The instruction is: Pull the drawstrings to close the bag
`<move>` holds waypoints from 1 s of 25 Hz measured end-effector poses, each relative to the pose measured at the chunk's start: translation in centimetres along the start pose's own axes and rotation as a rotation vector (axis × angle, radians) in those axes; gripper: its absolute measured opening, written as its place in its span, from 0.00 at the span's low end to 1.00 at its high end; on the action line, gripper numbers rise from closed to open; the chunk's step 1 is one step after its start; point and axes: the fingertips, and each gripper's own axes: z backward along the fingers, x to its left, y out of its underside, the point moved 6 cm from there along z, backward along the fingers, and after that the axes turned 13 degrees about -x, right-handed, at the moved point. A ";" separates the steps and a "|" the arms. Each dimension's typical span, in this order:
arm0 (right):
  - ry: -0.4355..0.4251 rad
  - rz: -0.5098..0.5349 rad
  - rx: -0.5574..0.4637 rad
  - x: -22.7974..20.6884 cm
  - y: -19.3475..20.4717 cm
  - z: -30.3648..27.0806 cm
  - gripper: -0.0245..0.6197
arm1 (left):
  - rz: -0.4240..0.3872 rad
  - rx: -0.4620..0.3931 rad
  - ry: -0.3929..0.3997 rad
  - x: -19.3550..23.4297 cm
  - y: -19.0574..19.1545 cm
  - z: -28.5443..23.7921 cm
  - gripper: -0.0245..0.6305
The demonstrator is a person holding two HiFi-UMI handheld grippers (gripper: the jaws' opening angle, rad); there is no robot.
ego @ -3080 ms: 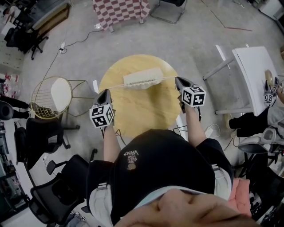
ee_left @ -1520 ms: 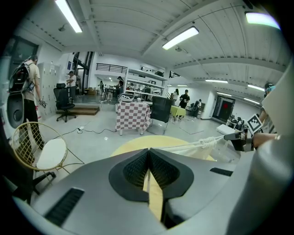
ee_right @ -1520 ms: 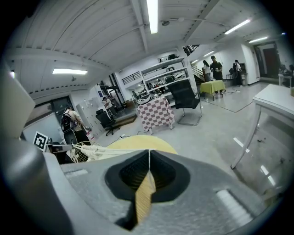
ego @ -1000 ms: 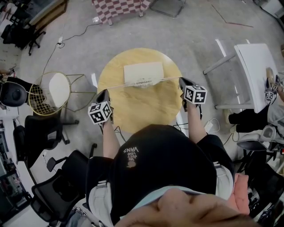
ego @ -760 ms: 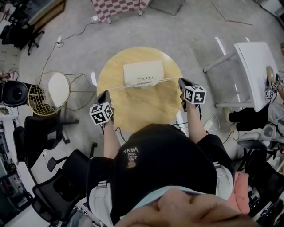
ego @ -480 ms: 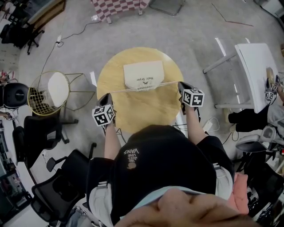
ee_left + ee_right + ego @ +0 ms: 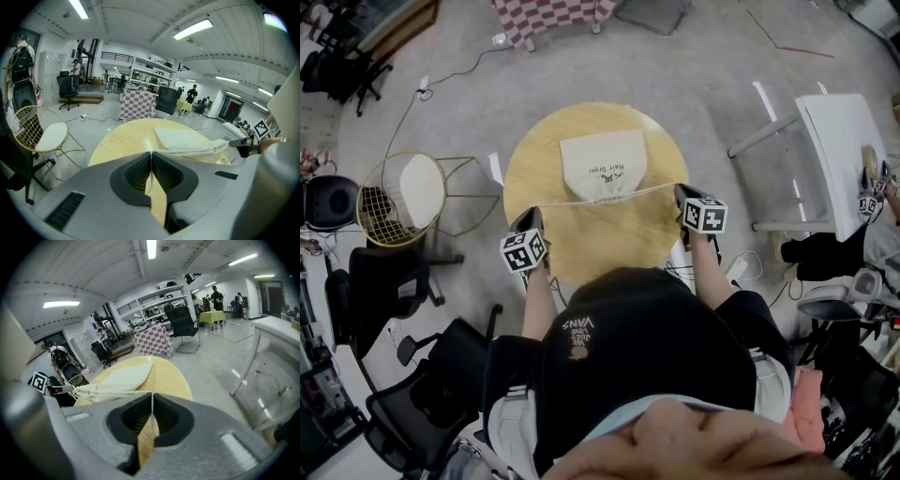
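A: Where's the bag [image 7: 602, 164]?
B: Flat on the desk [image 7: 581, 246], nearer its far edge; mouth gathered.
A: Hand-held grippers?
B: Left hand-held gripper [image 7: 534, 210] is opening, the drawstring [image 7: 572, 202] between its jaws; right hand-held gripper [image 7: 679, 189] pinches it too.

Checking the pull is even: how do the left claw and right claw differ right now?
The left claw sits closer to the person; the right claw sits farther out. The left claw's jaws are opening around the left drawstring; the right claw's are shut on the right drawstring. Both strings run to the gathered mouth of the bag.
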 end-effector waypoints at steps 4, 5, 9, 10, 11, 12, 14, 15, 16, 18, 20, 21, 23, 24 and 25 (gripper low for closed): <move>0.012 0.027 0.007 0.0 0.4 0.1 0.05 | -0.002 0.015 -0.013 0.1 0.6 -0.1 0.08; 0.013 0.038 0.008 0.0 0.5 0.1 0.05 | -0.004 0.019 -0.016 0.1 0.8 -0.1 0.09; 0.007 0.065 0.005 0.2 0.9 0.0 0.06 | -0.007 0.038 -0.022 0.2 1.2 -0.1 0.10; 0.006 0.066 0.008 0.3 0.9 0.0 0.06 | -0.005 0.042 -0.023 0.2 1.2 -0.1 0.10; 0.005 0.067 0.014 0.3 1.0 -0.1 0.06 | -0.003 0.047 -0.023 0.2 1.3 -0.1 0.11; 0.004 0.069 0.021 0.3 1.0 -0.1 0.06 | -0.001 0.052 -0.023 0.3 1.3 -0.1 0.11; -0.002 0.077 0.040 0.4 1.2 -0.2 0.07 | 0.003 0.059 -0.022 0.3 1.4 -0.1 0.11; -0.007 0.080 0.047 0.4 1.3 -0.3 0.09 | 0.003 0.059 -0.022 0.3 1.4 0.0 0.11; -0.013 0.080 0.051 0.5 1.4 -0.3 0.11 | 0.004 0.058 -0.022 0.3 1.4 0.0 0.11; -0.022 0.076 0.055 0.5 1.5 -0.2 0.15 | 0.004 0.060 -0.019 0.3 1.4 0.2 0.12; -0.028 0.073 0.056 0.5 1.5 -0.1 0.15 | 0.009 0.067 -0.016 0.4 1.6 0.3 0.17; -0.033 0.074 0.057 0.5 1.5 -0.1 0.15 | 0.012 0.071 -0.016 0.5 1.8 0.3 0.22; -0.041 0.076 0.062 0.6 1.4 0.1 0.15 | 0.015 0.078 -0.019 0.7 2.0 0.5 0.24; -0.044 0.078 0.063 0.6 1.4 0.1 0.16 | 0.016 0.078 -0.021 0.7 2.0 0.6 0.24; -0.047 0.078 0.061 0.6 1.3 0.2 0.17 | 0.017 0.077 -0.023 0.7 2.0 0.7 0.24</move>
